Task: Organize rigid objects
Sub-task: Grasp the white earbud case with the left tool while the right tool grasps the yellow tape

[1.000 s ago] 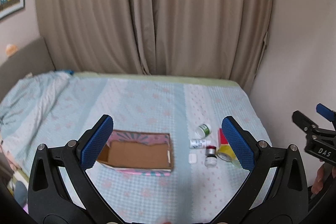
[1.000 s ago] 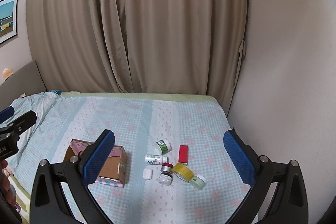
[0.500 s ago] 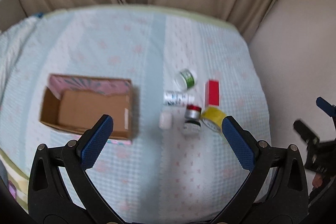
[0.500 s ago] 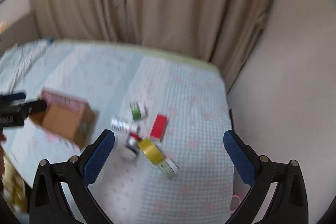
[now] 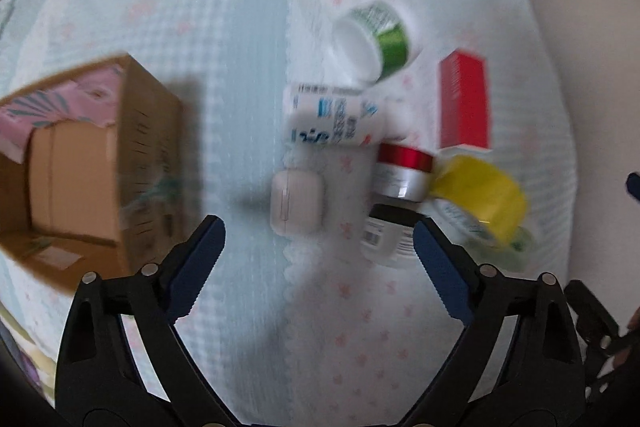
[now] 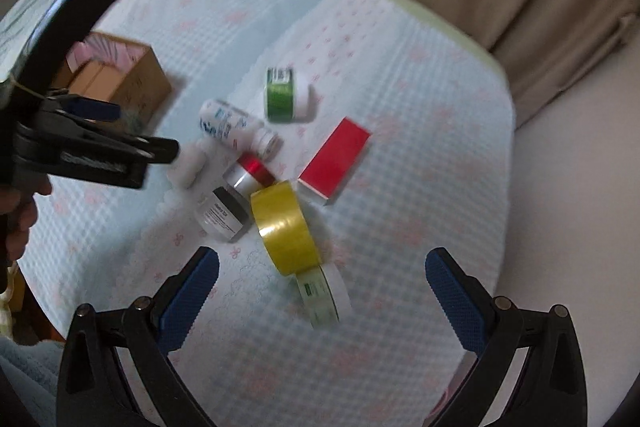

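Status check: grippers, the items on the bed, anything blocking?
Left gripper closing, empty, above white case. Right gripper open, empty, over yellow tape. Cardboard box open; all items outside it. Nothing blocking.

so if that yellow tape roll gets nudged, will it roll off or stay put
The yellow tape roll stands on its rim, so a nudge would probably set it rolling. The soft, dimpled bedspread may slow it. The small jar touching it would likely get bumped too.

My left wrist camera looks straight down, close above the bedspread (image 5: 248,39). My right wrist camera tilts steeply down from farther back. Both share the cardboard box (image 5: 132,163) (image 6: 132,83) and yellow tape roll (image 5: 484,195) (image 6: 286,227).
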The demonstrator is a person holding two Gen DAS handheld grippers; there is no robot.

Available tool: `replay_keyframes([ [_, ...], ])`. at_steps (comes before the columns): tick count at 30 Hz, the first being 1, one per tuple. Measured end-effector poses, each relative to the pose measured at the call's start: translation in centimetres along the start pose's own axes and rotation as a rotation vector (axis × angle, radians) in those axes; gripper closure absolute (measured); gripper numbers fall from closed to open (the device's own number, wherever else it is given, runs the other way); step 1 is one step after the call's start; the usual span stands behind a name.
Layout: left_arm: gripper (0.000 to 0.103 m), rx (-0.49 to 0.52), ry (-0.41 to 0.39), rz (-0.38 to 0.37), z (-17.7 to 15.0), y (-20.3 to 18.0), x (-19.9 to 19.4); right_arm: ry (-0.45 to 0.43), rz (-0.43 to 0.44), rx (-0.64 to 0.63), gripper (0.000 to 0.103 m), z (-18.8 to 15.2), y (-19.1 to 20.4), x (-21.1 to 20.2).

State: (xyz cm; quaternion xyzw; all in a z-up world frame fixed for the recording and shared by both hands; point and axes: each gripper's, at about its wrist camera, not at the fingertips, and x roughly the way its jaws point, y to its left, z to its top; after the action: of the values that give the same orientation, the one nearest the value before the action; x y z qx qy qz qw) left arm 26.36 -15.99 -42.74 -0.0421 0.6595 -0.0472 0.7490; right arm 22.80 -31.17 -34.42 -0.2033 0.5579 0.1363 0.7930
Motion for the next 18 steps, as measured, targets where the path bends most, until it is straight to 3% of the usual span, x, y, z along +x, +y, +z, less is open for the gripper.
replay_keyframes([
  [6,0.012,0.015,0.086,0.051,0.0,0.6,5.8,0.082,0.04,-0.055,0.006,0.8,0.8,6.3],
  [9,0.012,0.042,0.094,0.076,-0.1,0.5,7.8,0.131,0.047,-0.088,0.015,0.7,1.5,8.5],
  [11,0.02,0.046,0.104,0.077,-0.2,0.6,9.2,0.165,0.058,-0.101,0.016,0.6,1.9,10.0],
  [13,0.039,0.043,0.117,0.064,-0.3,0.8,10.1,0.185,0.062,-0.12,0.017,0.5,2.2,11.1],
  [15,0.039,0.047,0.116,0.057,-0.4,0.9,10.6,0.204,0.064,-0.142,0.027,0.5,2.7,11.9],
  [17,0.049,0.062,0.101,0.053,-0.5,0.8,10.6,0.234,0.073,-0.158,0.044,0.4,3.1,12.5],
  [18,0.059,0.07,0.096,0.053,-0.6,0.8,10.6,0.247,0.077,-0.167,0.053,0.4,3.2,12.8],
])
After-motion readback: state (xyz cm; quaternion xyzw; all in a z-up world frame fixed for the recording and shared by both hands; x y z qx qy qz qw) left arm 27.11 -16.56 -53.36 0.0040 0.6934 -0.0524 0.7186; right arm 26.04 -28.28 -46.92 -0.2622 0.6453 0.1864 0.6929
